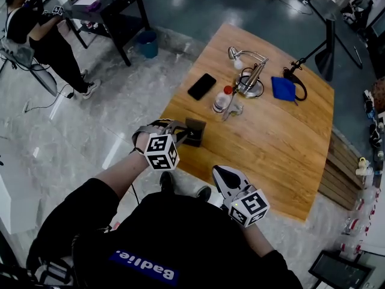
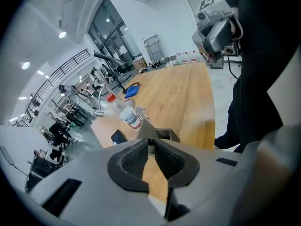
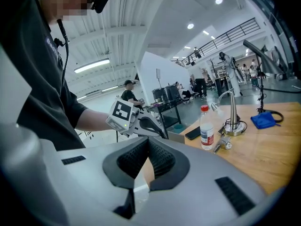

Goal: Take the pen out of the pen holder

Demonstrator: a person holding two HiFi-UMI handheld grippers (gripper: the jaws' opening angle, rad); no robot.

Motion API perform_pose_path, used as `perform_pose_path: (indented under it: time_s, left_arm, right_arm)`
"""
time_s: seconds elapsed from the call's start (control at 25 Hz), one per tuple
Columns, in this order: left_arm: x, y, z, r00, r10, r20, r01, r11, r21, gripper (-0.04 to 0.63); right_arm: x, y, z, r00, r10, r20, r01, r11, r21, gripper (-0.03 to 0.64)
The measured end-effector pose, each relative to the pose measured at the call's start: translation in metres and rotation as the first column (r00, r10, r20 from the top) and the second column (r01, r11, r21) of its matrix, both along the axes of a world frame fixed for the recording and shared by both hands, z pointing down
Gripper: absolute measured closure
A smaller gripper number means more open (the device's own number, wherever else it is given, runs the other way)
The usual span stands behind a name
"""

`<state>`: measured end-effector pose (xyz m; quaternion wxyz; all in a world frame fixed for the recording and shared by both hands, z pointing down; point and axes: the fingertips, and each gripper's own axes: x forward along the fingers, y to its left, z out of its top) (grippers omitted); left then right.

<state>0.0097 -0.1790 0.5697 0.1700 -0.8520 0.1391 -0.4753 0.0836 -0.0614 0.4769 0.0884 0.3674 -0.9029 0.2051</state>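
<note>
A dark square pen holder stands near the wooden table's left front edge. It also appears in the left gripper view as a dark open box just past the jaws. No pen shows in it from any view. My left gripper is shut and empty, its tips right beside the holder's left side. My right gripper is shut and empty too. It hangs off the table's front edge, close to my body. The right gripper view shows the left gripper next to the holder.
Further back on the table lie a black phone, a clear bottle with a red cap, a metal desk lamp and a blue cloth. A person sits at a black desk far left.
</note>
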Motion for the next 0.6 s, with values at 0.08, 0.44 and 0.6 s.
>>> perform_pose_path:
  time_s: [0.08, 0.44, 0.6]
  left_arm:
    - [-0.003, 0.004, -0.011, 0.999, -0.024, -0.02, 0.024, 1.0, 0.005, 0.543]
    - [-0.018, 0.025, -0.053, 0.98, -0.133, -0.145, 0.13, 0.991, -0.031, 0.545]
    - [-0.02, 0.036, -0.065, 0.969, -0.165, -0.185, 0.159, 0.986, -0.049, 0.545]
  right_arm:
    - [-0.002, -0.003, -0.001, 1.0, -0.011, -0.001, 0.011, 1.0, 0.006, 0.617]
    - [-0.015, -0.022, -0.006, 0.997, -0.07, -0.033, 0.071, 0.997, 0.036, 0.617]
    - [-0.024, -0.03, -0.008, 0.994, -0.091, -0.065, 0.094, 0.995, 0.045, 0.617]
